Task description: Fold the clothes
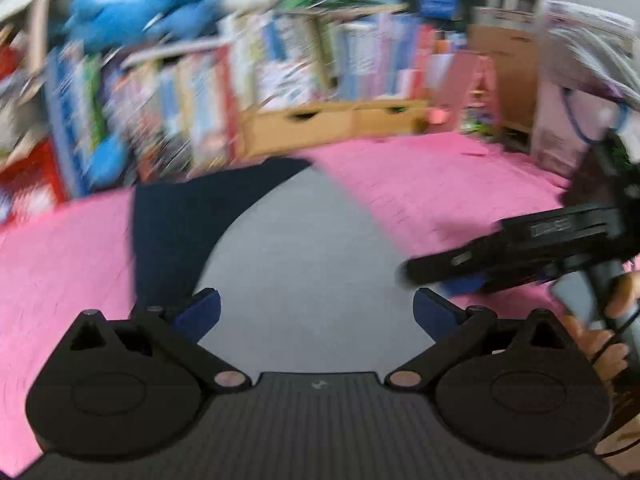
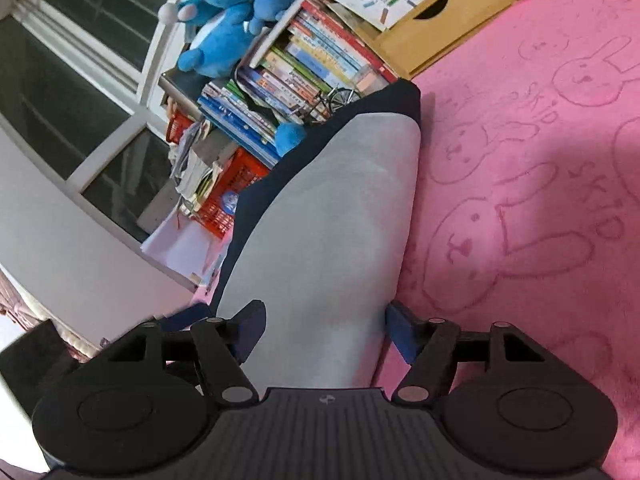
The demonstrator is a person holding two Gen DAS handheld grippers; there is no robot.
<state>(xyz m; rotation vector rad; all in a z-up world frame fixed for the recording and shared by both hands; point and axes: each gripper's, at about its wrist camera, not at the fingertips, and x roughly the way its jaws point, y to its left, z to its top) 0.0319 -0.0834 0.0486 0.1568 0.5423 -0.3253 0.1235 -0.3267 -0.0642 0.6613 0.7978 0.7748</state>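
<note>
1. Here, your left tongs (image 1: 316, 312) are released: the two blue pads stand wide apart and no cloth is between them.
2. Below them lies the garment (image 1: 296, 248), grey with a navy part (image 1: 172, 224) on its left side, spread flat on the pink blanket (image 1: 432, 184).
3. Your right tongs (image 2: 326, 330) are also released. The grey cloth (image 2: 332, 216) passes between the pads, but I see a gap at each side, so they do not press on it.
4. In the right wrist view the garment is a long narrow strip with a navy edge (image 2: 404, 96) at the far end, and it reaches to the books (image 2: 304, 68).
5. The blanket (image 2: 540, 184) has a rabbit pattern.
6. In the left wrist view your right tongs (image 1: 408, 272) come in from the right side, just above the blanket beside the grey cloth, and a hand (image 1: 600, 344) holds the handle.
7. This view is blurred, so the shelf behind is not clear.
</note>
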